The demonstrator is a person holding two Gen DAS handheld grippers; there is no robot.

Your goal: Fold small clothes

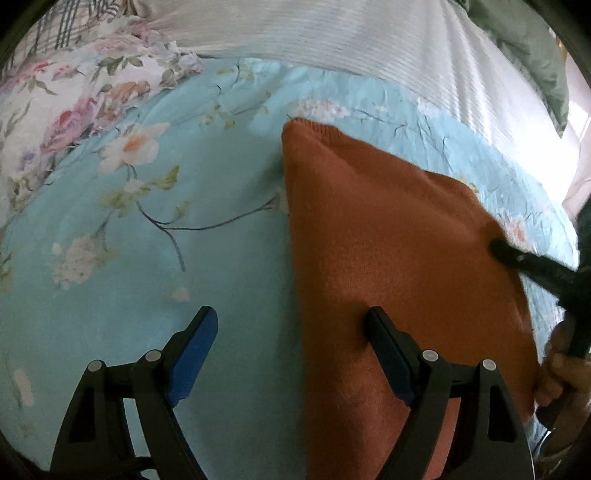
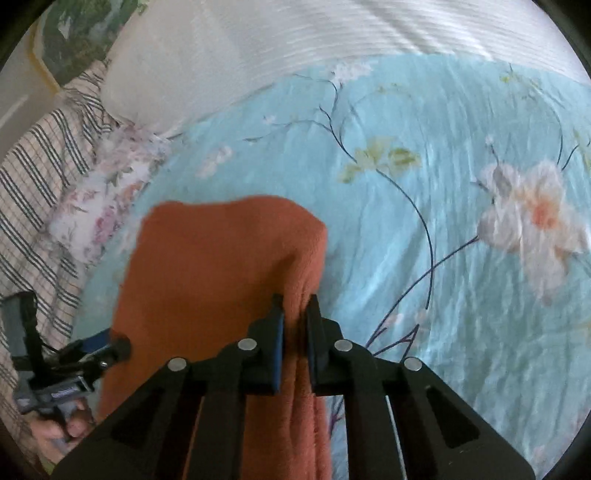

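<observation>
An orange knit garment lies on the light blue floral bedsheet. My left gripper is open over its left edge, one finger over the sheet and one over the cloth, holding nothing. My right gripper is shut on the right edge of the garment and bunches a fold of it between its blue pads. The right gripper also shows at the garment's right edge in the left wrist view. The left gripper shows at the garment's left edge in the right wrist view.
A white ribbed pillow lies at the far edge of the bed. A floral quilt and striped cloth are bunched at the left. A green cloth is at the far right.
</observation>
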